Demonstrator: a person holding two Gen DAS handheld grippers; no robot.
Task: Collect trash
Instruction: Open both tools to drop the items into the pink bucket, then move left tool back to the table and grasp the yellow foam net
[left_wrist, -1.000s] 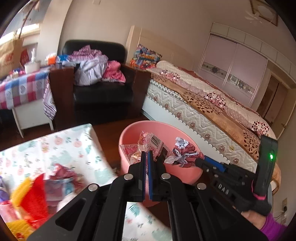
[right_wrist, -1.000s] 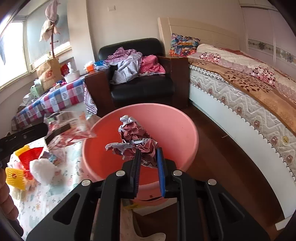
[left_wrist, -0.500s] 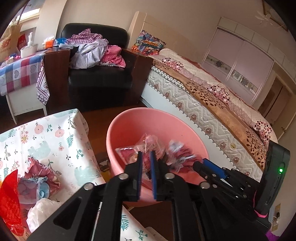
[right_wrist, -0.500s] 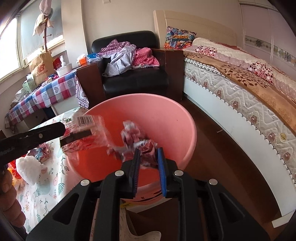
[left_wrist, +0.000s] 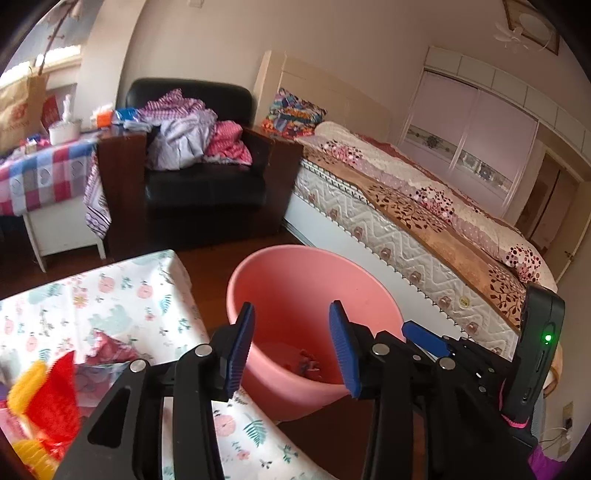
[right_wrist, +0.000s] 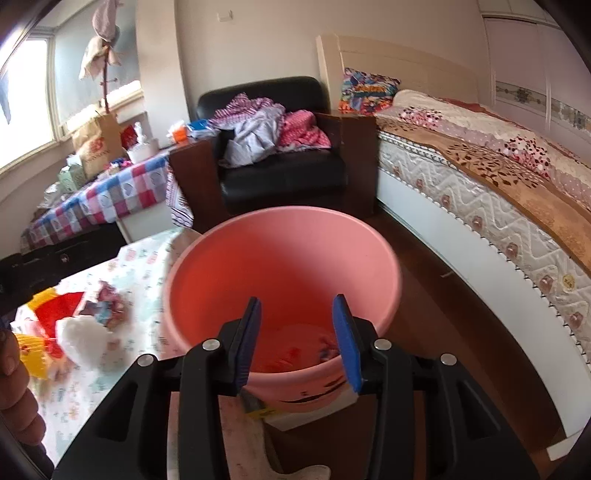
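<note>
While both sets of tongs are hanging over the pink basin (right_wrist: 284, 258), the left gripper (left_wrist: 291, 347) is gaping wide with nothing between its blue pads, and the right gripper (right_wrist: 297, 341) is spread just as wide and just as bare. Crumpled wrappers (left_wrist: 306, 363) are lying down in the basin's bottom, straight ahead of the left tongs. More trash (left_wrist: 48, 398), red and yellow, is sitting to the left of them on the floral tablecloth (left_wrist: 122, 295). No wrapper print is coming through legibly. Beyond the tongs a black armchair (right_wrist: 280, 173) is carrying a heap of clothes (right_wrist: 269, 127); to their right a bed (right_wrist: 491, 177) is running along the dark wood floor (right_wrist: 443, 317). Far left, a checked tablecloth (right_wrist: 110, 195) is holding a brown paper bag (right_wrist: 98, 146), its lettering too blurred to read.
</note>
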